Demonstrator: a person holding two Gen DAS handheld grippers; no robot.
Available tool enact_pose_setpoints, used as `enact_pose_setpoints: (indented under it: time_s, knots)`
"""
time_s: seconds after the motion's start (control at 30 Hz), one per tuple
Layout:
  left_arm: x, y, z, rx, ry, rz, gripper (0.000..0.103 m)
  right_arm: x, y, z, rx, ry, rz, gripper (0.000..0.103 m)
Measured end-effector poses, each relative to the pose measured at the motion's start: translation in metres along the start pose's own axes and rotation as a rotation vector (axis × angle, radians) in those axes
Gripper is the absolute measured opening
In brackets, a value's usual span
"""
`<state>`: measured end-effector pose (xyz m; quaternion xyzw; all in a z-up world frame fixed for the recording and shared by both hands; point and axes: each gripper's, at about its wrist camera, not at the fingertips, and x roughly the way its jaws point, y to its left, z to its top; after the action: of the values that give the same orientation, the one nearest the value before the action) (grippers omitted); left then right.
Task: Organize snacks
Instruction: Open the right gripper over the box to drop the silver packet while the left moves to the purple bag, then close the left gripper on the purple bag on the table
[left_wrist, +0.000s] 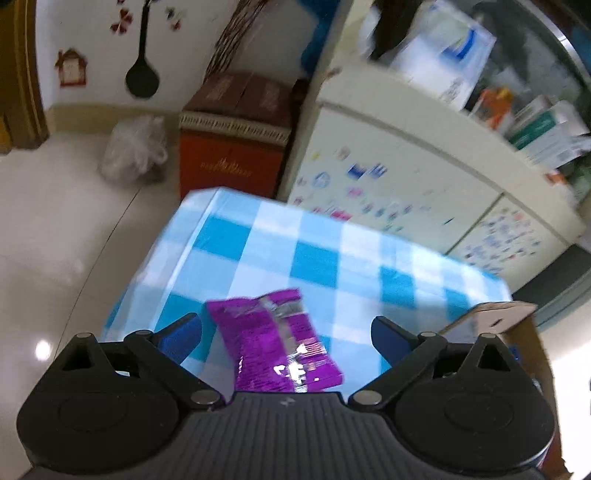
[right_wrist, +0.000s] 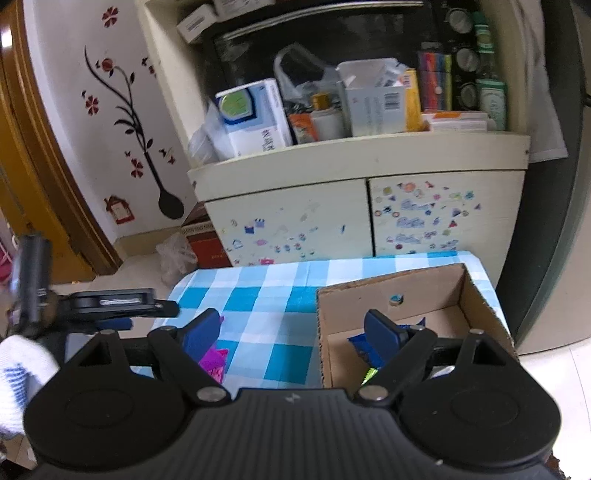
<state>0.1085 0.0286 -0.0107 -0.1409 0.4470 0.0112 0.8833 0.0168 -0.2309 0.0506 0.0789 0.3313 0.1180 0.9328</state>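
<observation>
A purple foil snack packet lies on the blue-and-white checked tablecloth. My left gripper is open, its blue fingers on either side of the packet and apart from it. In the right wrist view the packet peeks out behind my left finger. My right gripper is open and empty above the table. A cardboard box stands at the right of the table with a blue packet and a green one inside. The other gripper shows at the left.
A cream cabinet with stickers stands behind the table, its shelf crowded with boxes and bottles. A red carton and a plastic bag sit on the floor by the wall. The box's edge shows at the right.
</observation>
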Motion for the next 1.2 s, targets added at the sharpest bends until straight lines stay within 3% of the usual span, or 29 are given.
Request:
enact_pose_setpoints:
  time_s: [0.43, 0.63, 0.7, 0.77, 0.87, 1.2]
  knots:
    - [0.052, -0.006, -0.002, 0.028, 0.084, 0.011, 0.100, 0.030, 0.028, -0.014, -0.082, 0.078, 0.016, 0.085]
    - [0.063, -0.003, -0.006, 0.021, 0.085, 0.008, 0.099, 0.046, 0.042, -0.022, -0.123, 0.117, 0.021, 0.085]
    - [0.065, 0.000, -0.008, 0.015, 0.093, 0.006, 0.092, 0.053, 0.046, -0.025, -0.133, 0.135, 0.022, 0.085]
    - [0.065, 0.004, -0.007, 0.018, 0.090, -0.004, 0.079, 0.061, 0.049, -0.029, -0.143, 0.155, 0.022, 0.085]
    - [0.061, 0.013, -0.005, -0.001, 0.087, -0.032, 0.071, 0.075, 0.055, -0.034, -0.148, 0.180, 0.020, 0.085]
    - [0.037, 0.042, 0.007, -0.046, 0.060, -0.028, 0.068, 0.122, 0.077, -0.061, -0.130, 0.267, 0.070, 0.085]
